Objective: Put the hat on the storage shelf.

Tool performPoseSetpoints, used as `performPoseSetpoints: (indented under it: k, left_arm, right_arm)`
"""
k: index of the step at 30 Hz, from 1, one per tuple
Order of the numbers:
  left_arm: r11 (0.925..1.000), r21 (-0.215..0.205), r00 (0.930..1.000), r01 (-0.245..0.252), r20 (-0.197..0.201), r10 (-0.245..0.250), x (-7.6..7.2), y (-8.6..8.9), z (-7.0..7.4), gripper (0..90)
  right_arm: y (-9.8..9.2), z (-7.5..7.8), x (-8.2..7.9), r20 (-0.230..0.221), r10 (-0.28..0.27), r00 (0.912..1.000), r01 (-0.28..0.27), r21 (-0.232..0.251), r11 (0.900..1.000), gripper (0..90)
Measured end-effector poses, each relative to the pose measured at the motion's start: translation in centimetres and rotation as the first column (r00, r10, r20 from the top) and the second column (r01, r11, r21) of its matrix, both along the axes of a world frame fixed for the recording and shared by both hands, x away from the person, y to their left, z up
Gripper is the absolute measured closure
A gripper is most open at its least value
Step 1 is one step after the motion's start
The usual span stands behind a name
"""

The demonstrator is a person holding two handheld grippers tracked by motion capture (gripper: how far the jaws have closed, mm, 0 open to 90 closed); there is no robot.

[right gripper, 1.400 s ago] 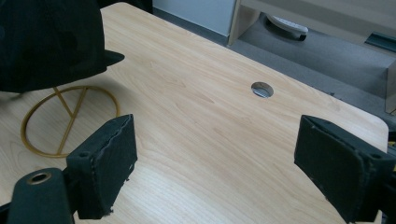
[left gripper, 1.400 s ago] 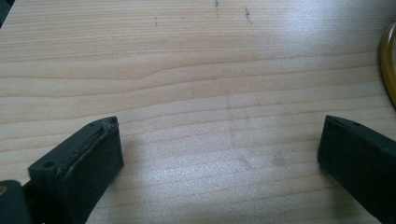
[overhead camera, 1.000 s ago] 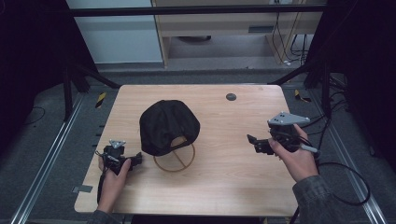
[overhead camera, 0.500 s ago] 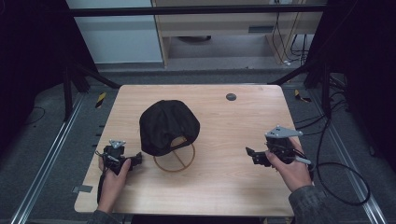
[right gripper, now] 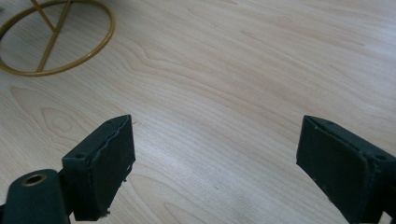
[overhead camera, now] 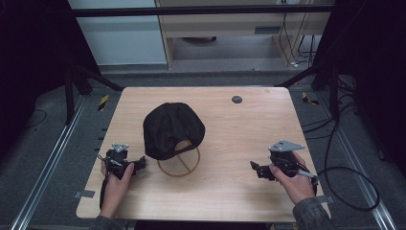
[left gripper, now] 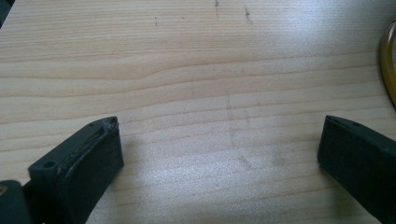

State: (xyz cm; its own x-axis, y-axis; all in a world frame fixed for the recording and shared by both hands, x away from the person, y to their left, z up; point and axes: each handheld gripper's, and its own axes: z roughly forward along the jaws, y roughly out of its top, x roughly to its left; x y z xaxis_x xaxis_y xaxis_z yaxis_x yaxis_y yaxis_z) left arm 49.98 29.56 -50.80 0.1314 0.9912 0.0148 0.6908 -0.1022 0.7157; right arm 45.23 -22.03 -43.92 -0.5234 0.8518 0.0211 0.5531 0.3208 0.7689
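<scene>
A black cap point(overhead camera: 171, 128) sits on a gold wire stand whose round base point(overhead camera: 178, 162) rests on the wooden table point(overhead camera: 230, 129). My left gripper point(overhead camera: 139, 164) lies low on the table just left of the base, jaws wide apart with bare wood between them point(left gripper: 219, 154); the base's gold rim point(left gripper: 388, 65) shows at the right edge of the left gripper view. My right gripper point(overhead camera: 255, 169) is held near the table's right front, open and empty point(right gripper: 215, 158). The gold base point(right gripper: 56, 37) lies ahead of it to the left.
A small dark round disc point(overhead camera: 236, 99) lies on the table near the far edge. Metal rails point(overhead camera: 52, 158) run along both sides of the table, and a black cable point(overhead camera: 344, 182) loops on the floor at the right. A desk point(overhead camera: 230, 28) stands beyond.
My right gripper has come down and toward the table's front edge, nearer the person. The left gripper, cap and stand have stayed in place.
</scene>
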Motion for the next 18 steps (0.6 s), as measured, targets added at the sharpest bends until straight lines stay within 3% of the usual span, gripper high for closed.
performPoseSetpoints:
  k: [18]
  left_arm:
    - [1.0,0.0,1.0,0.0,-0.001,0.0,0.0,0.0,0.0,0.0]
  right_arm:
    - [2.0,-3.4,0.2,-0.048,0.013,0.9987,-0.013,-0.003,1.0,11.5]
